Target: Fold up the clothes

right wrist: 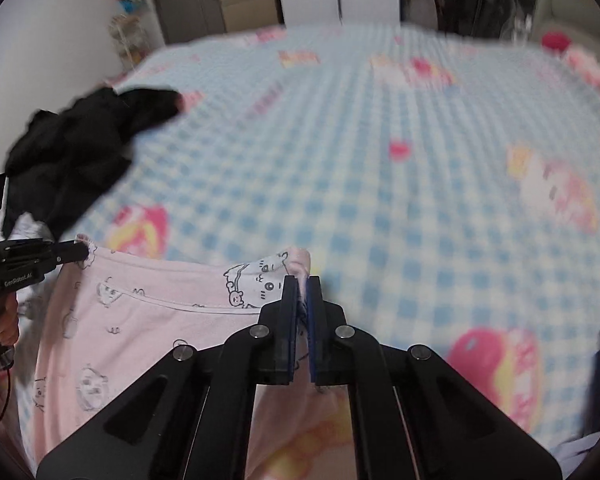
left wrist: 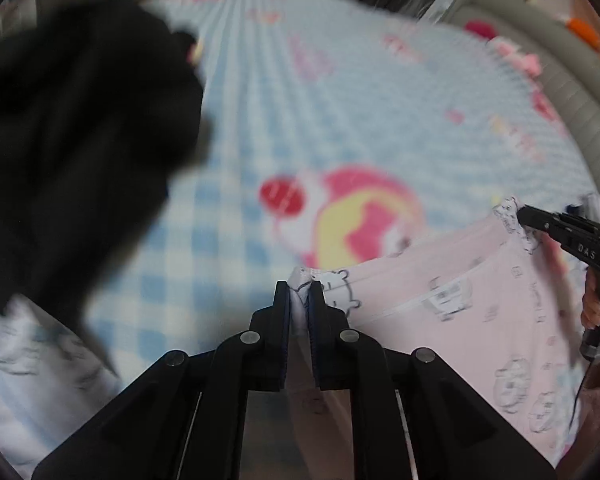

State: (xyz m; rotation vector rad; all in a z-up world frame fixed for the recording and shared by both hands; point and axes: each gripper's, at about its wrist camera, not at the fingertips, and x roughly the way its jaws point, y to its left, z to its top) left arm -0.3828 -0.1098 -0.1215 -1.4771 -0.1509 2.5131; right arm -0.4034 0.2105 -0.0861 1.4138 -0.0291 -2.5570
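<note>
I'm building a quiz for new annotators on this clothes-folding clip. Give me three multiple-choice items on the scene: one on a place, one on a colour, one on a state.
1. Where does the black garment lie, seen from the right wrist camera?
A. On the left of the bed
B. At the bed's right edge
C. On the floor

2. What colour is the garment that is being held?
A. Green
B. Pink with cartoon prints
C. Plain white

3. How do the two hand-held grippers stand?
A. Both open
B. Only the left one shut
C. Both shut on the pink garment

Answers:
1 A: the black garment sits to the left on the checked bedsheet.
2 B: the pink garment shows drawn animal figures.
3 C: the left hand-held gripper and the right hand-held gripper each pinch a top corner of it.
</note>
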